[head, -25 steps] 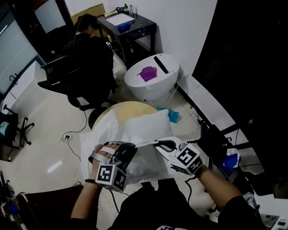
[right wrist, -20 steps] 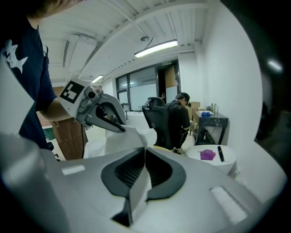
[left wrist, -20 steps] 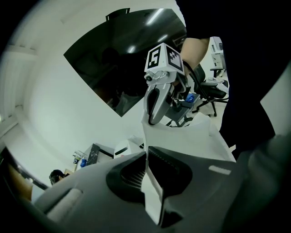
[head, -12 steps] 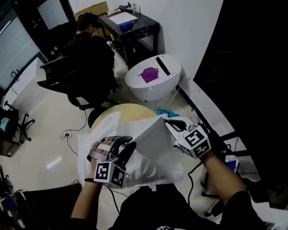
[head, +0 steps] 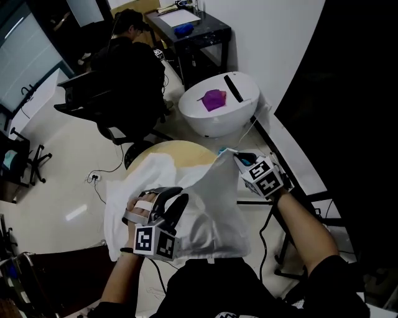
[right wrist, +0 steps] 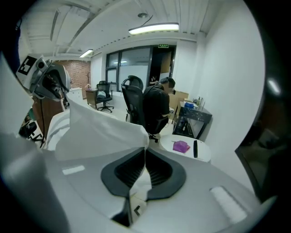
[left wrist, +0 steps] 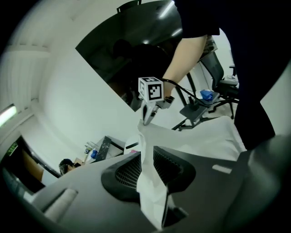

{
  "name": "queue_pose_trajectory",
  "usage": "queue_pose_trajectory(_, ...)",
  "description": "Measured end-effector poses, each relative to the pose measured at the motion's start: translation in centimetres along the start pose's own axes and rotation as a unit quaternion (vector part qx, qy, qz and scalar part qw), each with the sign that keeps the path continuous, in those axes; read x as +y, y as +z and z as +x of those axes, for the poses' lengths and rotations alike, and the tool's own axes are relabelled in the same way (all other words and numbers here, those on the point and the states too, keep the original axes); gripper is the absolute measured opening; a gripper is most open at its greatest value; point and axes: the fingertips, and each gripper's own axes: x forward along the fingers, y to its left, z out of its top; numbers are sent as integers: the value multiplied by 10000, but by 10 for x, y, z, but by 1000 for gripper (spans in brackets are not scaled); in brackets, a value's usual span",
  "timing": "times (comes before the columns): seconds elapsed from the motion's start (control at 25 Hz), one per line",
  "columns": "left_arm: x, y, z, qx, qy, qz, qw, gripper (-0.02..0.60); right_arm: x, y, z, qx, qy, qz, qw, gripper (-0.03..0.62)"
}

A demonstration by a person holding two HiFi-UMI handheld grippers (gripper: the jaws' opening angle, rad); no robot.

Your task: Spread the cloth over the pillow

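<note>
**Left gripper** [head: 175,199]: nearest to me, over the near left part of the cloth [head: 214,205]. My fingers [left wrist: 122,172] have just been opening a little. They now stand narrow, pressed on a bunched fold of the cloth that runs up between them.

**Cloth:** white, one sheet, drawn between both grippers. It rises as a slanted tent from the left gripper to the right one, and its near edge hangs toward my body.

**Pillow:** under the cloth. I cannot tell its outline from the white fabric.

**Right gripper** [head: 236,155]: farther off to the right, raised above the far right side. Its fingers [right wrist: 160,169] are together on a thin edge of the cloth.

**Round worktop** [head: 181,151]: tan, bare only along its far rim, beyond the cloth.

**Beyond it:**
- A white oval stand [head: 211,121] bears a purple object [head: 214,99] and a black bar [head: 233,87].
- Farther left, a person [head: 134,59] in dark clothes sits on an office chair [head: 78,99].
- Farthest, a black worktop [head: 211,28] against the wall carries a white sheet [head: 177,17].
</note>
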Motion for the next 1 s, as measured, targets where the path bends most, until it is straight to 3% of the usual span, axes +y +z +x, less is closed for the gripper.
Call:
queue_pose_trajectory(0.08, 19, 2, -4, -34, 239, -173, 9996, 74, -12, -6, 6, 35, -74, 189, 9998, 15)
queue_pose_trajectory(0.2, 26, -3, -2, 78, 228, -274, 9993, 74, -34, -16, 17, 150, -240, 298, 9992, 15)
queue_pose_trajectory(0.52, -25, -27, 23, 515, -536, -301, 9968, 74, -84, -54, 55, 754, -521, 390, 9950, 15)
queue_pose_trajectory(0.8, -45, -43, 40, 735, -833, -415, 9929, 74, -90, -105, 96, 1474, -495, 501, 9866, 15)
queue_pose_trajectory(1.0, -63, -53, 47, 894, -1061, -461, 9892, 74, -79, -126, 128, 1629, -355, 347, 9854, 17)
